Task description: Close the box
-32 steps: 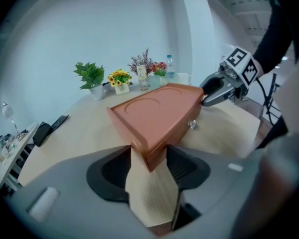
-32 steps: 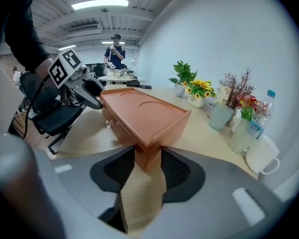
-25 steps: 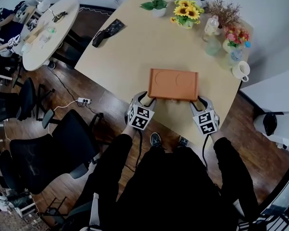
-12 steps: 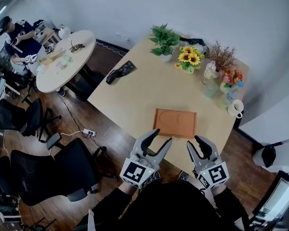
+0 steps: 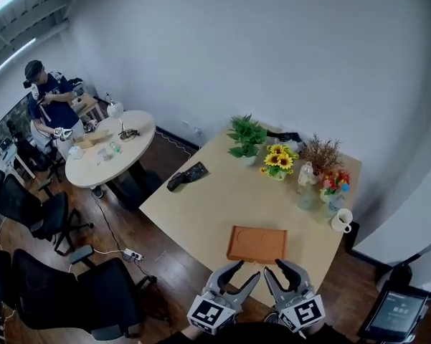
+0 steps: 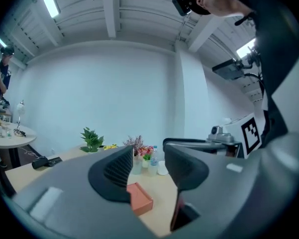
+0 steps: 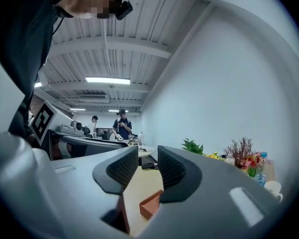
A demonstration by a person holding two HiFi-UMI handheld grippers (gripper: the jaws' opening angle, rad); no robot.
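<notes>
The orange-brown box (image 5: 257, 244) lies flat with its lid down near the front edge of the beige table (image 5: 215, 210). Both grippers hover just short of that edge, clear of the box. My left gripper (image 5: 242, 271) is open and empty; its own view shows the box (image 6: 139, 199) low between its jaws and farther off. My right gripper (image 5: 280, 269) has a narrow gap between its jaws and holds nothing. A corner of the box (image 7: 150, 204) shows below them.
At the table's far side stand a green plant (image 5: 245, 136), sunflowers (image 5: 278, 160), dried flowers, bottles and a white mug (image 5: 340, 221); a black item (image 5: 186, 176) lies at its left. A person (image 5: 50, 106) stands by a round white table (image 5: 107, 149). Office chairs (image 5: 29, 206) fill the left floor.
Both grippers have drawn back from the box's near edge toward me, and the head view has risen and pulled away. The right jaws have narrowed. The box has stayed in place.
</notes>
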